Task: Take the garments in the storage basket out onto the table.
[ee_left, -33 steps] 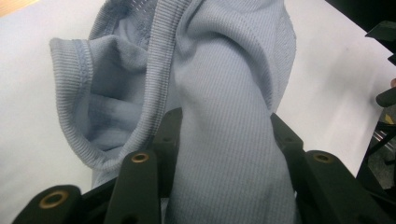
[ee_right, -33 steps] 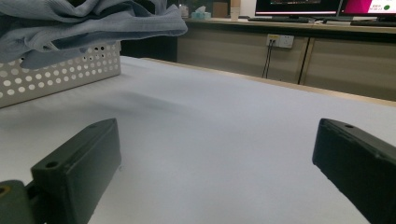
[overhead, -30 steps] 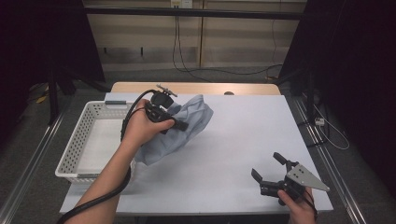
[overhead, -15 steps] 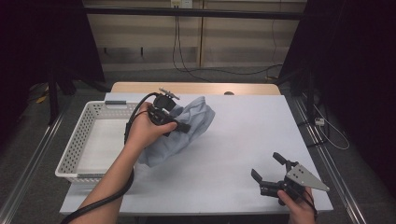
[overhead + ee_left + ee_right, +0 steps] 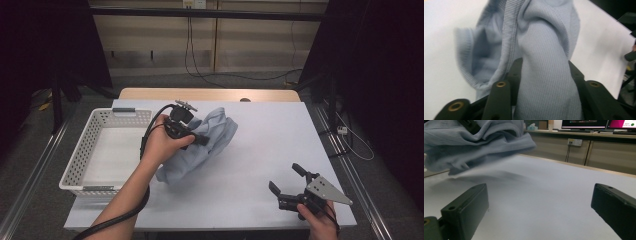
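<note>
A white basket (image 5: 85, 165) sits at the table's (image 5: 280, 150) left edge. Just beside it the left gripper (image 5: 202, 140) pinches a light-blue ribbed cloth (image 5: 212, 132) – its jaws have just been closing on a thick fold – and holds it bunched above the tabletop. Well apart, near the front right corner, the right gripper (image 5: 287, 180) rests with jaws wide (nothing between them).

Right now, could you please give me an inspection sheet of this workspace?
Surface: white table, mostly bare.
Job's things: light blue garment, bunched, partly lifted; white basket at the table's left, nothing seen inside.
Clutter: nothing seen.
Grippers: left gripper, jaws shut on a fold of the garment; right gripper, jaws open, low over bare table.
Cables: black cable trails along the left forearm; more on the floor behind.
Surroundings: dark curtains, wooden panelling, monitors.
</note>
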`<state>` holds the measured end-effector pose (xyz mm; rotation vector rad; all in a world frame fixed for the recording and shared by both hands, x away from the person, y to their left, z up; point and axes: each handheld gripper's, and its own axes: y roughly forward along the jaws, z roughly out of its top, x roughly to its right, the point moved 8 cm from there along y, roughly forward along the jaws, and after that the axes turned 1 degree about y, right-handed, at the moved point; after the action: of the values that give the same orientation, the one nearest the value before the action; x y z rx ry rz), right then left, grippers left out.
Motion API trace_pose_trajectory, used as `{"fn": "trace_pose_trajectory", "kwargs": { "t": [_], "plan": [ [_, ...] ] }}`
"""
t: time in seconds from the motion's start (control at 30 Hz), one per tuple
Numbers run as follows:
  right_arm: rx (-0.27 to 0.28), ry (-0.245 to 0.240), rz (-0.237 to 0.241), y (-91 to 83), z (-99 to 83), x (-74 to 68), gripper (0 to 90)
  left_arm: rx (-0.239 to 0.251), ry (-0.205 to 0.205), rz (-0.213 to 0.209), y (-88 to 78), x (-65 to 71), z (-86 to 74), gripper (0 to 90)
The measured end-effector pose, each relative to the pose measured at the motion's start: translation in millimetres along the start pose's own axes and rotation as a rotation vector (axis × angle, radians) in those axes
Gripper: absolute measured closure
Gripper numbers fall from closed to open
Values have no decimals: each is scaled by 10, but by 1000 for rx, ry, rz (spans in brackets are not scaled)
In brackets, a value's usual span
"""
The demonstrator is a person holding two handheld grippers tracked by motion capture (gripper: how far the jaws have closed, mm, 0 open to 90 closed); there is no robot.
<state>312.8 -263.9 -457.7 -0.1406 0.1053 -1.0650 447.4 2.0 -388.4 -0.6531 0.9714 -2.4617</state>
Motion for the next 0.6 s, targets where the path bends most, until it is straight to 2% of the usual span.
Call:
{"fn": "trace_pose_trajectory", "kwargs": {
  "t": [0.3,0.6],
  "plan": [
    [-1,0,1,-1,-1,-1,8,-2,-4,-3,94,24,-9,615],
    [-3,0,3,-2,-4,-4,8,14,-18,12,83,-59,-41,617]
  ]
}}
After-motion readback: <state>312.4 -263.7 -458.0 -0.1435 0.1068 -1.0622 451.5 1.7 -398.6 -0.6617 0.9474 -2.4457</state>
